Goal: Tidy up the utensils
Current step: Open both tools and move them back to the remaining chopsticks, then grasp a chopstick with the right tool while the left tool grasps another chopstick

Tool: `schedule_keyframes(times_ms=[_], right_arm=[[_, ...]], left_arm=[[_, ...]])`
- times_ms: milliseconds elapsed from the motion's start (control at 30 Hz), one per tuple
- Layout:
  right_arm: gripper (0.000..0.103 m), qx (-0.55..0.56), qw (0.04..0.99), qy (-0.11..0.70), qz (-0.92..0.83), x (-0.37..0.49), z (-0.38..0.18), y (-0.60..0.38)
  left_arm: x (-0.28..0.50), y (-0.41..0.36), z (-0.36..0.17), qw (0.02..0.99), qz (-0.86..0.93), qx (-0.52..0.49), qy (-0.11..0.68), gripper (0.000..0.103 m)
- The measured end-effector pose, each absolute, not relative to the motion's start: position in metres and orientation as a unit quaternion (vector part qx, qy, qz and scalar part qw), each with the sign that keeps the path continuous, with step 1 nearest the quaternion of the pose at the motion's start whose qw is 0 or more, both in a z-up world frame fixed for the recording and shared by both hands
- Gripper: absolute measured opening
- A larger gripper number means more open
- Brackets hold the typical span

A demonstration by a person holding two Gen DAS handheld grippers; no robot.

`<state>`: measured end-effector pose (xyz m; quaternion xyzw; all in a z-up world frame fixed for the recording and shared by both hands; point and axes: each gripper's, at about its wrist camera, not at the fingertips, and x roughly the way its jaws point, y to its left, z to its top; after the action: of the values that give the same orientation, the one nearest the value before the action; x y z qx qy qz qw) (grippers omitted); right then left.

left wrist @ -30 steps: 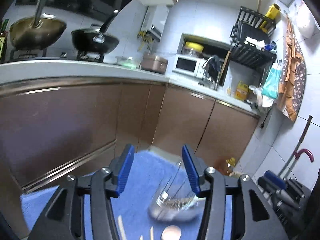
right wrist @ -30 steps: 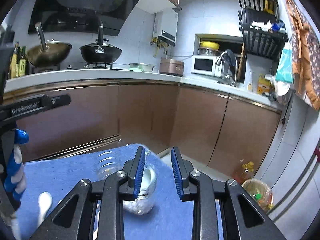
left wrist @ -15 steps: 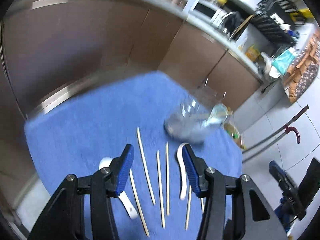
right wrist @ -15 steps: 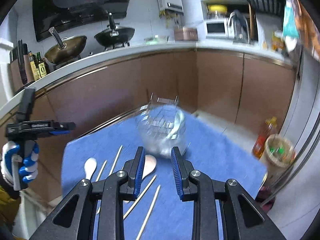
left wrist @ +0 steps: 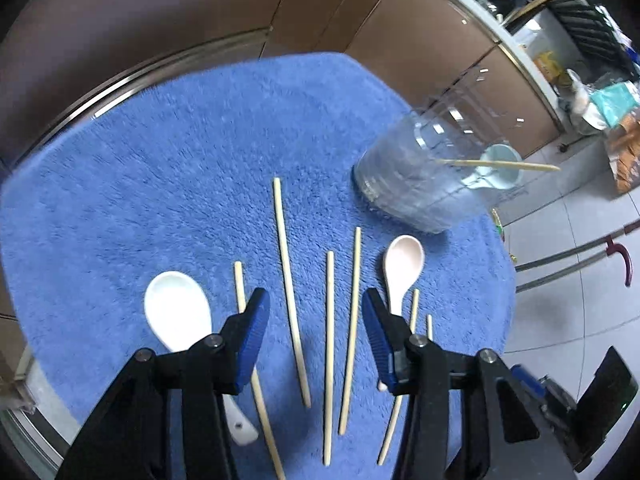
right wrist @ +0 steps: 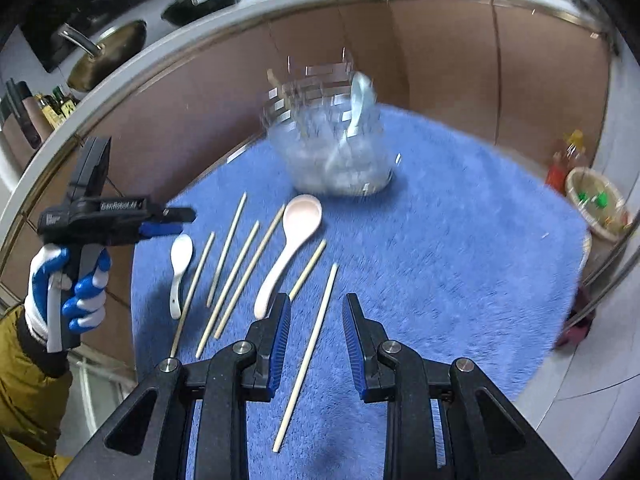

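Note:
Several wooden chopsticks (left wrist: 288, 280) lie side by side on a blue mat (left wrist: 160, 160). Left of them lies a white spoon (left wrist: 178, 308) and right of them a pinkish spoon (left wrist: 404, 260). Behind them stands a clear container (left wrist: 412, 184) holding a light blue spoon (left wrist: 500, 164) and one chopstick. My left gripper (left wrist: 314, 294) hovers over the middle chopsticks; its jaws are closing, with nothing pressed between the pads. My right gripper (right wrist: 317, 300) stands open above a single chopstick (right wrist: 306, 356), near the pinkish spoon (right wrist: 300, 216). The container (right wrist: 332, 160) sits beyond.
A gloved hand (right wrist: 68, 280) holds the left gripper (right wrist: 120, 216) over the mat's left edge (right wrist: 138, 280). Brown cabinets and a counter with pans (right wrist: 108, 52) run behind. A basket (right wrist: 600, 208) and a bottle (right wrist: 560, 160) stand on the floor at right.
Both grippers have tipped downward and sunk toward the mat, so the utensils now fill the views instead of the kitchen counter. The left jaws stand slightly narrower.

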<state>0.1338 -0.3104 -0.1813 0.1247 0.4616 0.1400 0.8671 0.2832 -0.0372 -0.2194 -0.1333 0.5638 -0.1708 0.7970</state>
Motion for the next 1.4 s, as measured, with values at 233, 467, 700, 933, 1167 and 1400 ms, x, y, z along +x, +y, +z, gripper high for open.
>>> schedule_keyframes(times_ms=[233, 467, 700, 933, 1167, 1400], right_arm=[[0.018, 0.119, 0.822, 0.538, 0.142, 0.190, -0.224, -0.296], [0.015, 0.071, 0.800, 0.587, 0.107, 0.227, -0.251, -0.284], [0.014, 0.040, 0.798, 0.593, 0.105, 0.227, -0.252, -0.280], [0.012, 0.036, 0.803, 0.587, 0.100, 0.235, -0.257, -0.265], [0.008, 0.052, 0.814, 0.566, 0.121, 0.220, -0.247, -0.268], [0.007, 0.065, 0.855, 0.496, 0.139, 0.179, -0.202, -0.274]], left_arm=[[0.319, -0.047, -0.247, 0.782, -0.150, -0.137, 0.589, 0.039], [0.348, -0.057, -0.266, 0.770, -0.141, -0.127, 0.609, 0.036], [0.365, -0.075, -0.271, 0.770, -0.121, -0.090, 0.620, 0.019], [0.367, -0.090, -0.270, 0.777, -0.086, -0.058, 0.621, 0.005], [0.339, -0.083, -0.259, 0.805, -0.112, -0.072, 0.577, 0.004], [0.294, -0.059, -0.211, 0.855, -0.148, -0.104, 0.486, 0.004]])
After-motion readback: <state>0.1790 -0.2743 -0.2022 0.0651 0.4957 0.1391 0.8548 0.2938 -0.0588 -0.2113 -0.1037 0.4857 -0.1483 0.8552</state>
